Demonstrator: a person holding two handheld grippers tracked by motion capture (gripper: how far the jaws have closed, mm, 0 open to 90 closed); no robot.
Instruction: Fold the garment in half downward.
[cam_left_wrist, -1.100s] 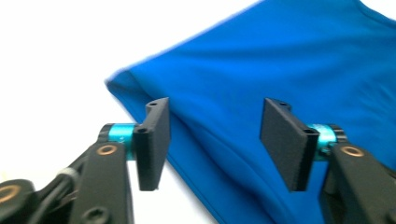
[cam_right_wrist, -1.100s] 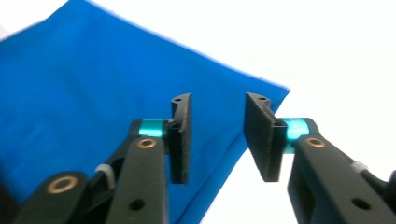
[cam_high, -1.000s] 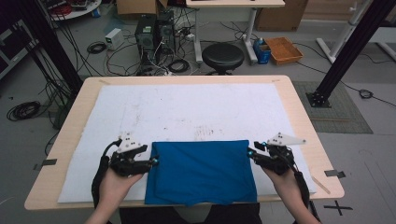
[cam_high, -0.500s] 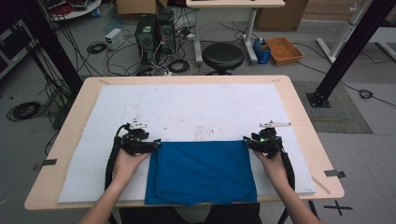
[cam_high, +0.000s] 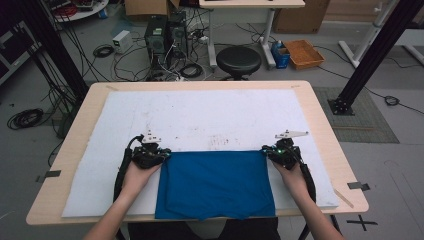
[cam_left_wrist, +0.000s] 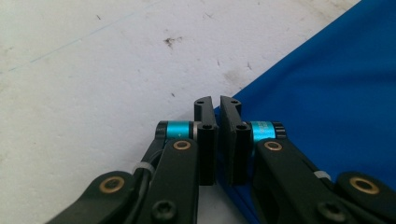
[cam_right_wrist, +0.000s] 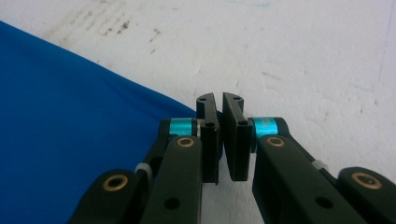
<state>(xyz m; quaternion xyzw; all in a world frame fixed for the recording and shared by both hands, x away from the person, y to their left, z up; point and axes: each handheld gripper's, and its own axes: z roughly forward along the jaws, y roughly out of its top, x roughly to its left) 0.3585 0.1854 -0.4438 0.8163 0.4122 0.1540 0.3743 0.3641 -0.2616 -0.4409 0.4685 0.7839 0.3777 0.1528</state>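
A blue cloth (cam_high: 215, 185) lies flat on the white mat (cam_high: 200, 115), and its near edge hangs over the table's front. My left gripper (cam_high: 163, 155) sits at the cloth's far left corner. In the left gripper view its jaws (cam_left_wrist: 217, 100) are shut, with the blue cloth (cam_left_wrist: 327, 79) pinched between them. My right gripper (cam_high: 268, 152) sits at the far right corner. Its jaws (cam_right_wrist: 219, 98) stand nearly together, and the corner of the cloth (cam_right_wrist: 70, 116) runs in between them. Both grippers rest low on the mat.
The mat covers most of the wooden table (cam_high: 320, 115) and is stained near its middle (cam_high: 217, 141). Beyond the far edge stand a black stool (cam_high: 238, 60), computer cases with cables (cam_high: 162, 35) and an orange box (cam_high: 300, 52). A black frame leg (cam_high: 367, 55) rises at the right.
Both hands have moved away from the person, from beside the cloth's edges up to its two far corners. The cloth's far edge has drawn in slightly.
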